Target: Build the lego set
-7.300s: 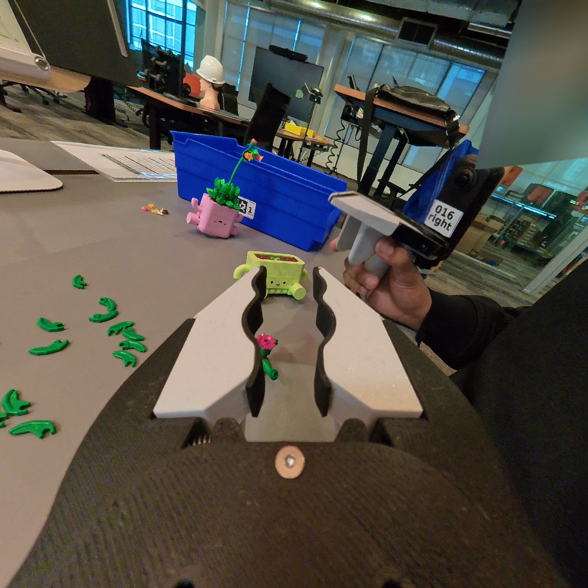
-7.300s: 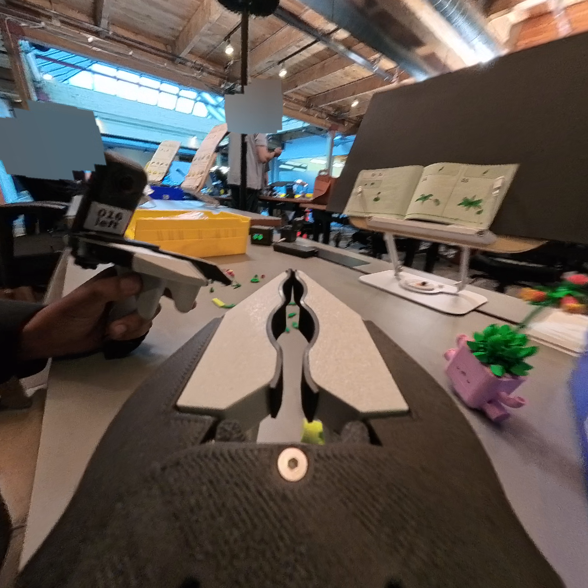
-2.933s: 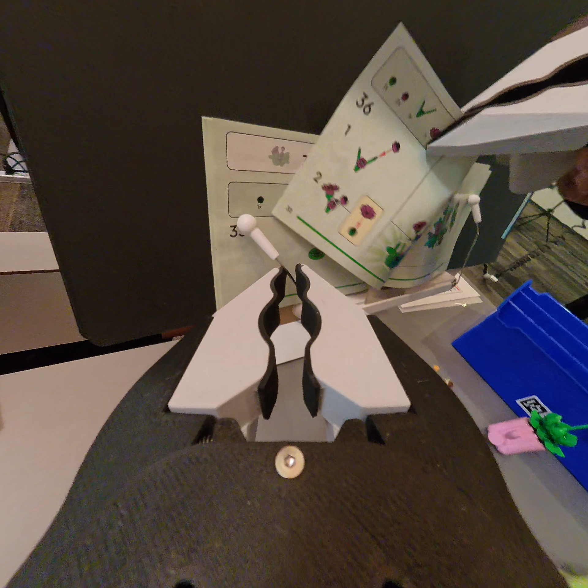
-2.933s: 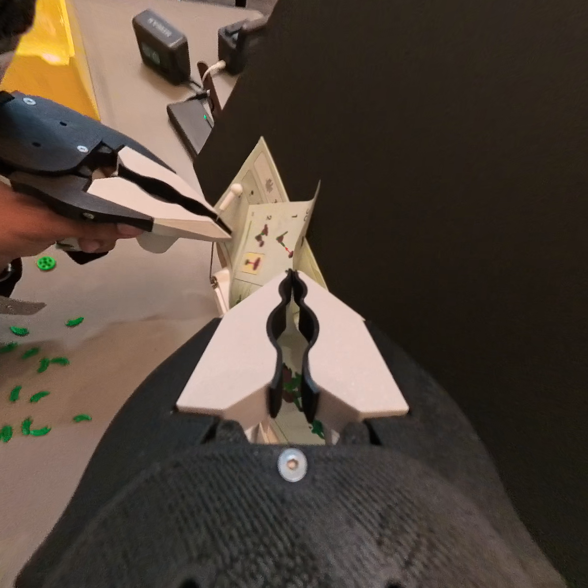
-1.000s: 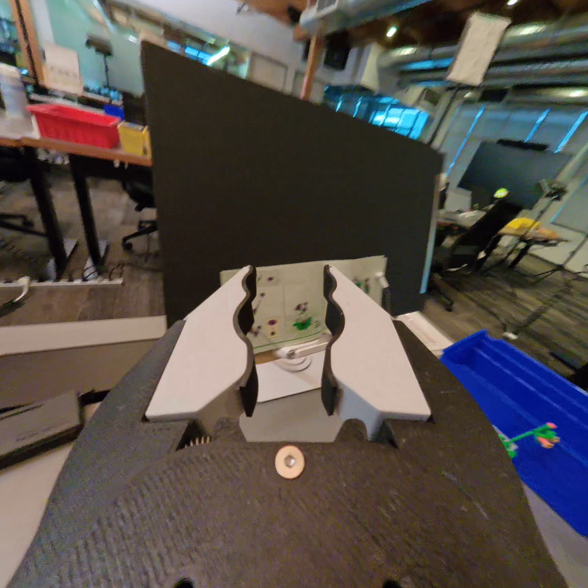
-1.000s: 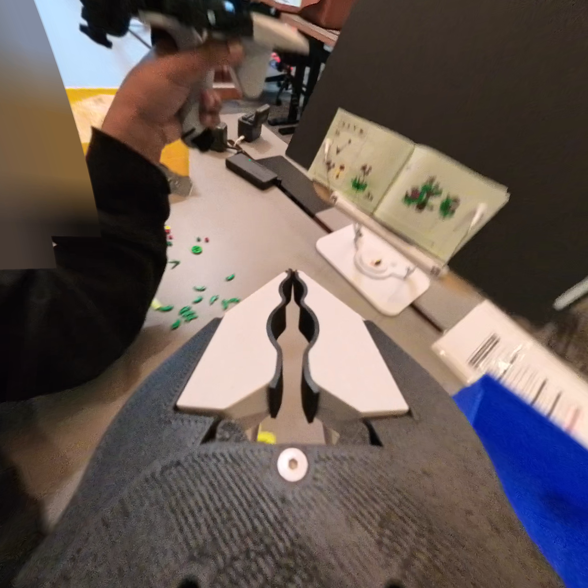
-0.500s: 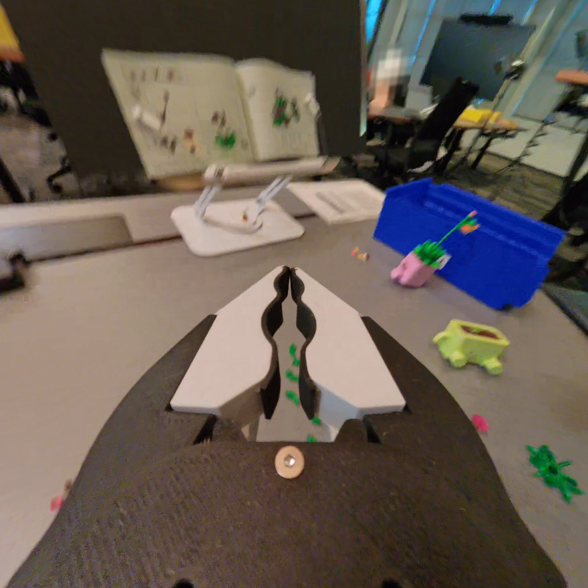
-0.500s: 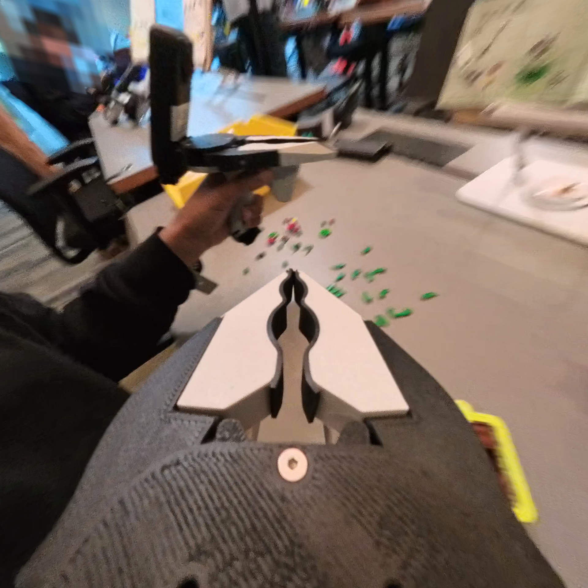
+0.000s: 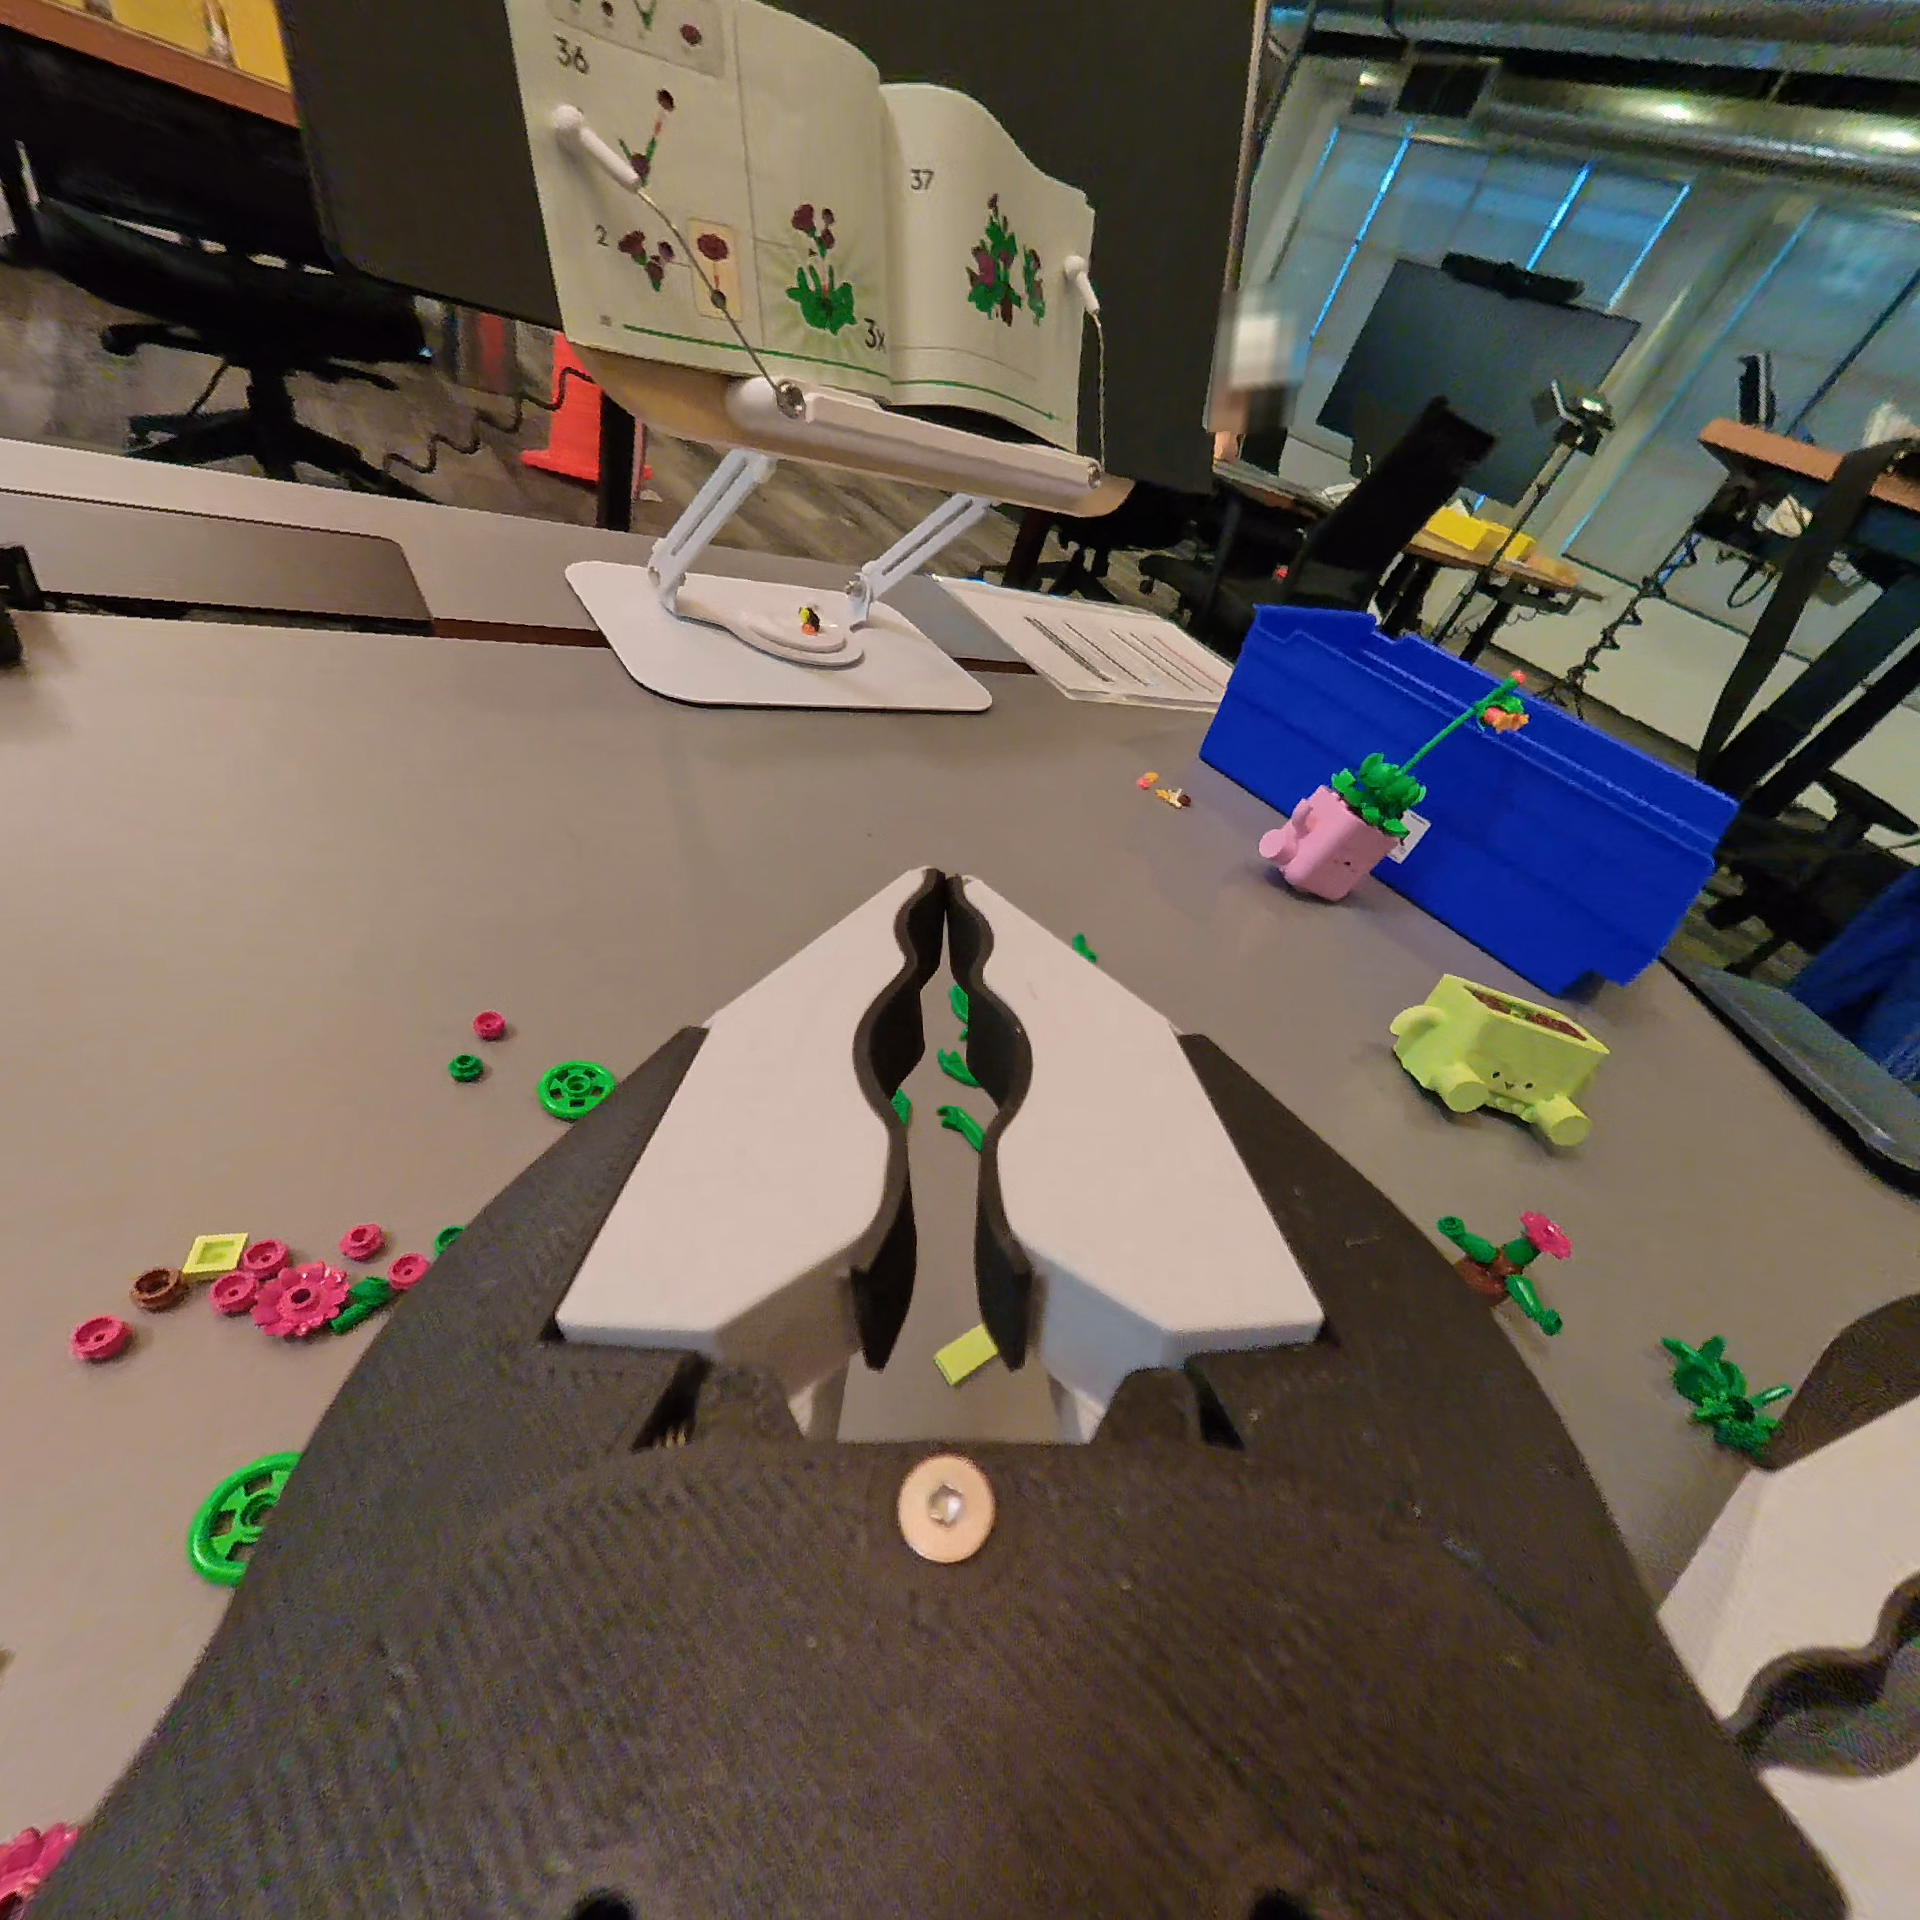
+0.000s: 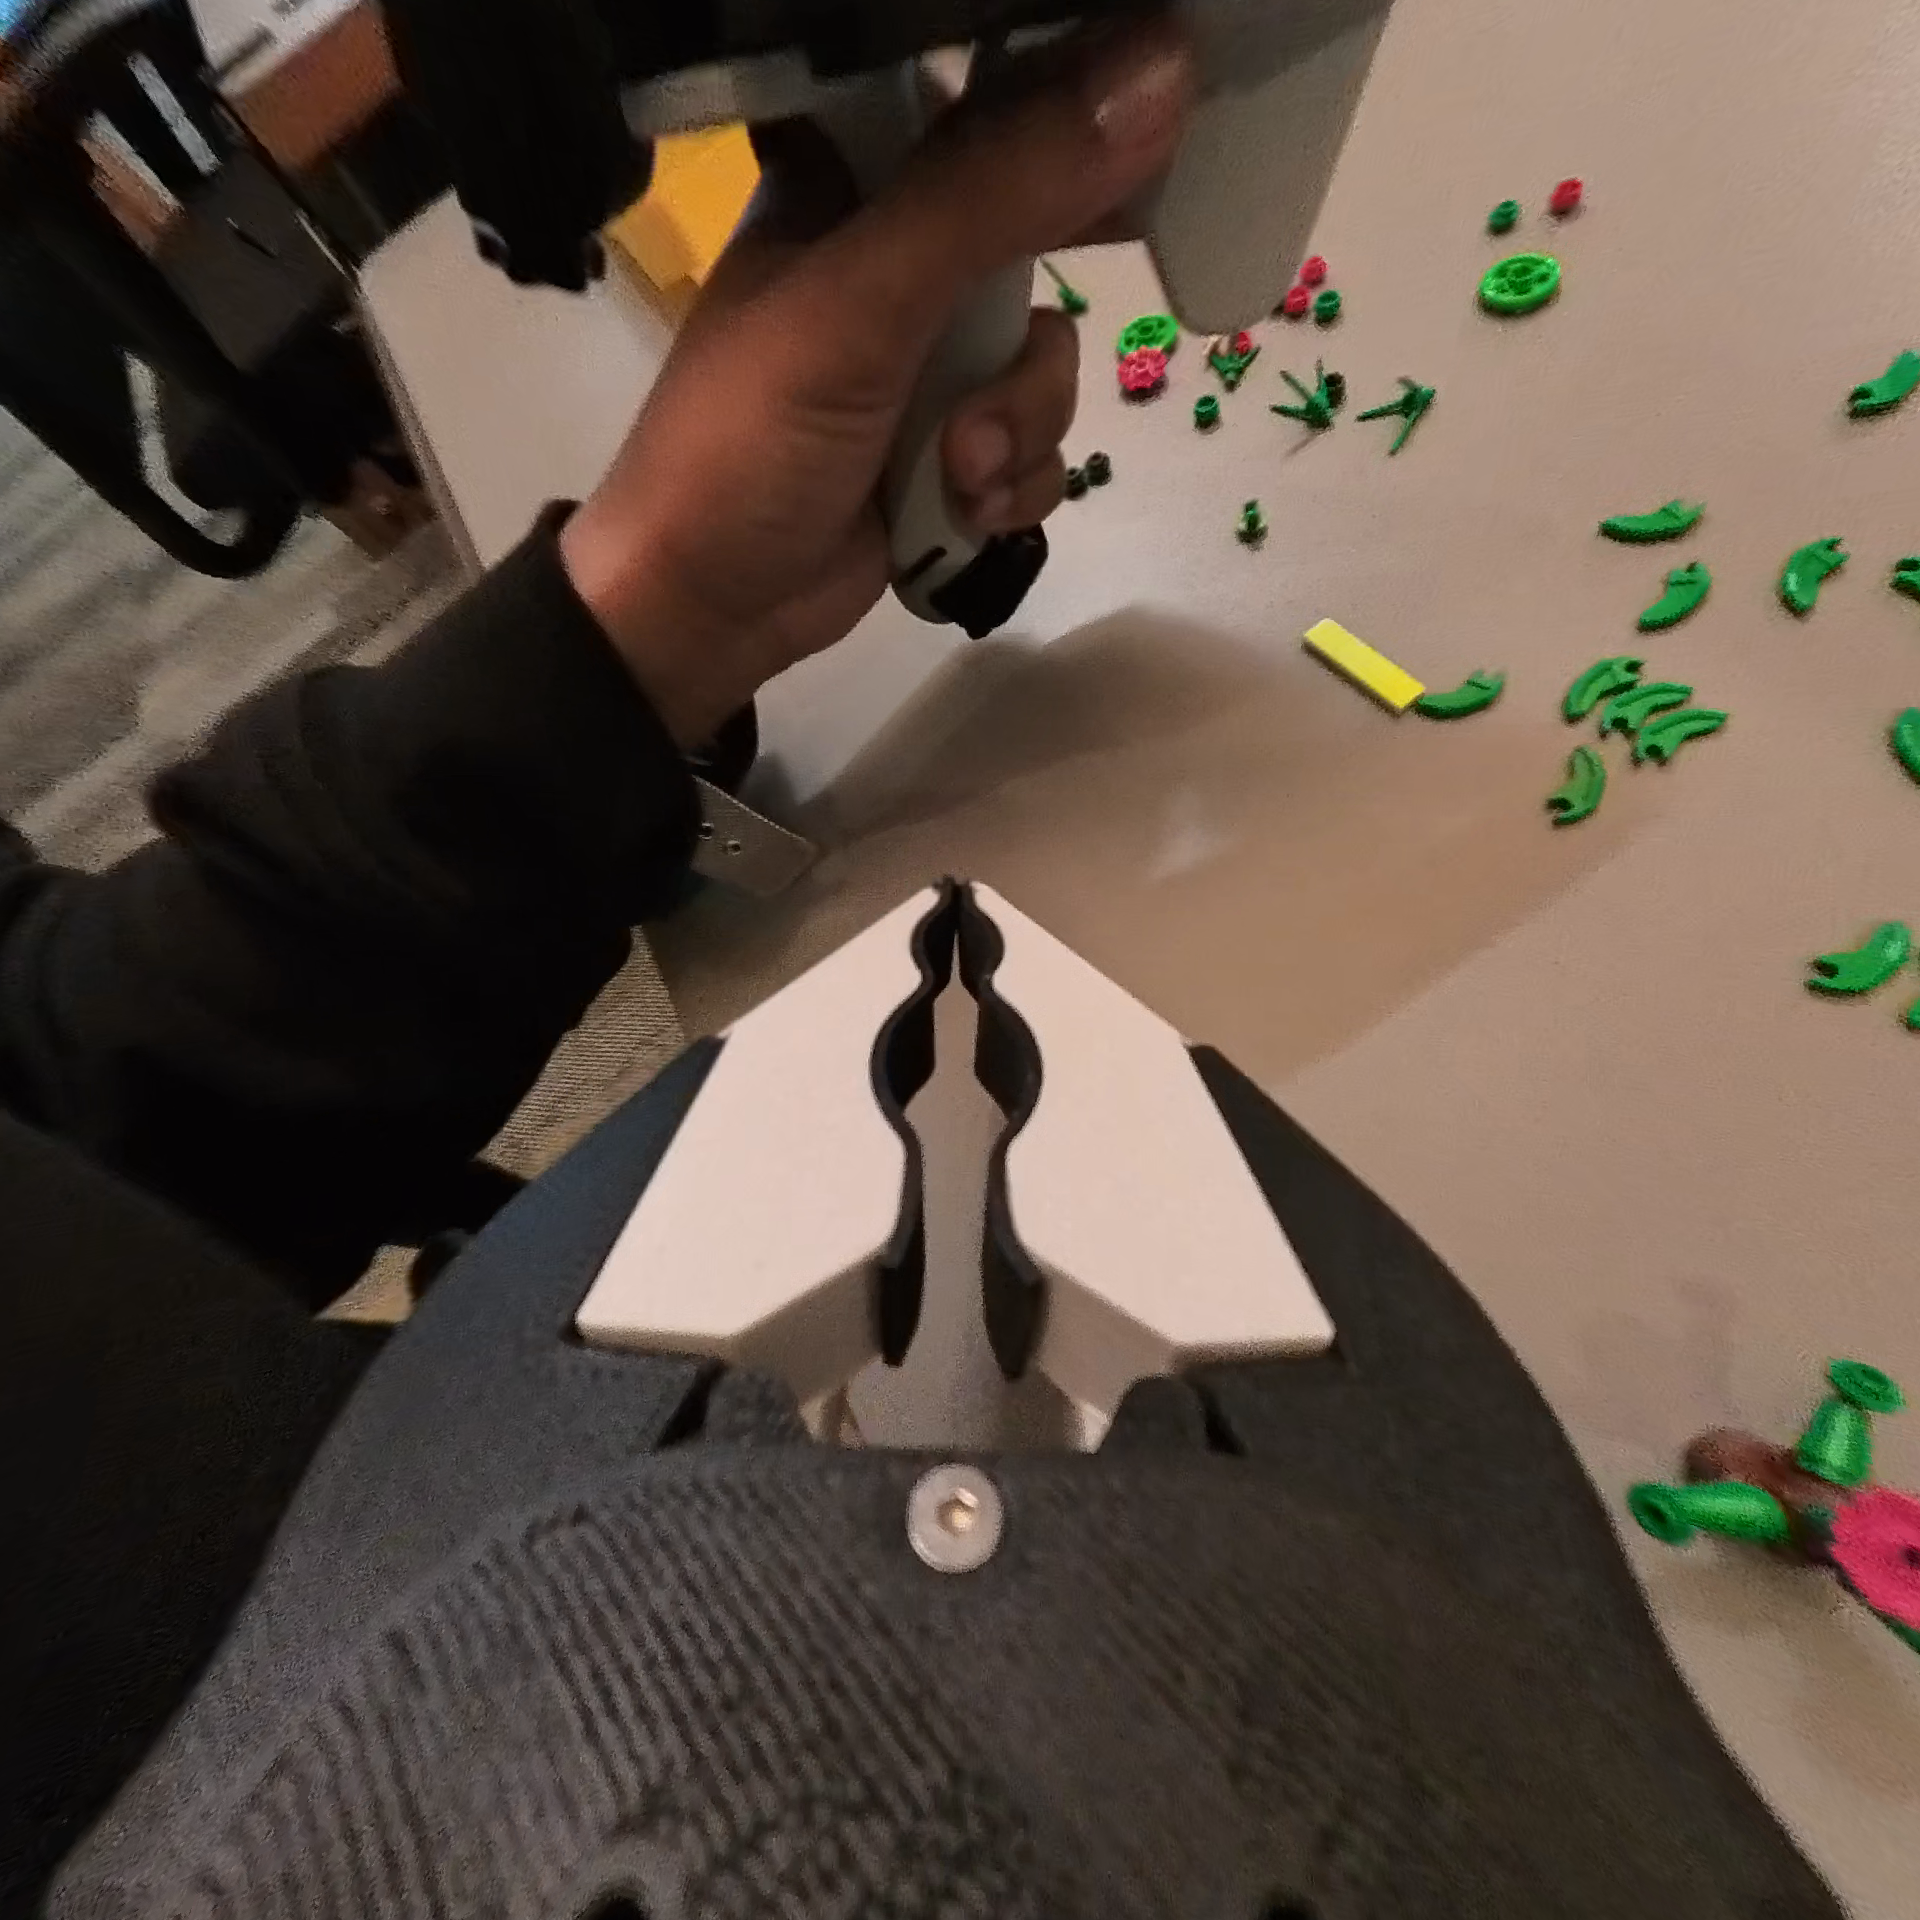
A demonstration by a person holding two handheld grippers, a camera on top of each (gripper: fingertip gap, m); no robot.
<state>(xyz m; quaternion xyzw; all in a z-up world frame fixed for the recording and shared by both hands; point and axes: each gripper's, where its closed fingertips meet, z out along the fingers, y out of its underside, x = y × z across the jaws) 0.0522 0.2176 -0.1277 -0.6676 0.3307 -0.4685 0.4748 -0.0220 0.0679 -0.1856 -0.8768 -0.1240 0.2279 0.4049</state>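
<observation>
My left gripper (image 9: pixel 945 881) is shut and empty, held above the grey table over loose green leaf pieces (image 9: pixel 961 1122) and a lime tile (image 9: pixel 964 1356). Pink flower and stud pieces (image 9: pixel 301 1299) lie at the left. A small stem with a pink flower (image 9: pixel 1507 1262) and a green leafy piece (image 9: pixel 1720 1387) lie at the right. A lime pot (image 9: pixel 1496 1055) and a pink pot with a plant (image 9: pixel 1335 842) stand beyond. My right gripper (image 10: pixel 954 888) is shut and empty near the table's edge, right of the hand (image 10: pixel 790 436) holding the left gripper. Green leaves (image 10: pixel 1642 717) and the flower stem (image 10: pixel 1766 1496) lie to its right.
An open instruction booklet (image 9: pixel 810 208) sits on a white stand (image 9: pixel 779 644) at the back. A blue bin (image 9: pixel 1475 800) stands at the back right. Green wheels (image 9: pixel 575 1089) lie at the left. A yellow tile (image 10: pixel 1361 665) lies by the leaves. The table edge (image 10: pixel 665 956) runs under my right gripper. About 15 centimetres separates my left fingertips from my right. From the right gripper's tips to the lime pot (image 9: pixel 1496 1055) is close to 25 centimetres.
Both grippers have swung away from the booklet and down toward the table. The left gripper, open one second ago, has shut. The right view now looks down at the table's edge.
</observation>
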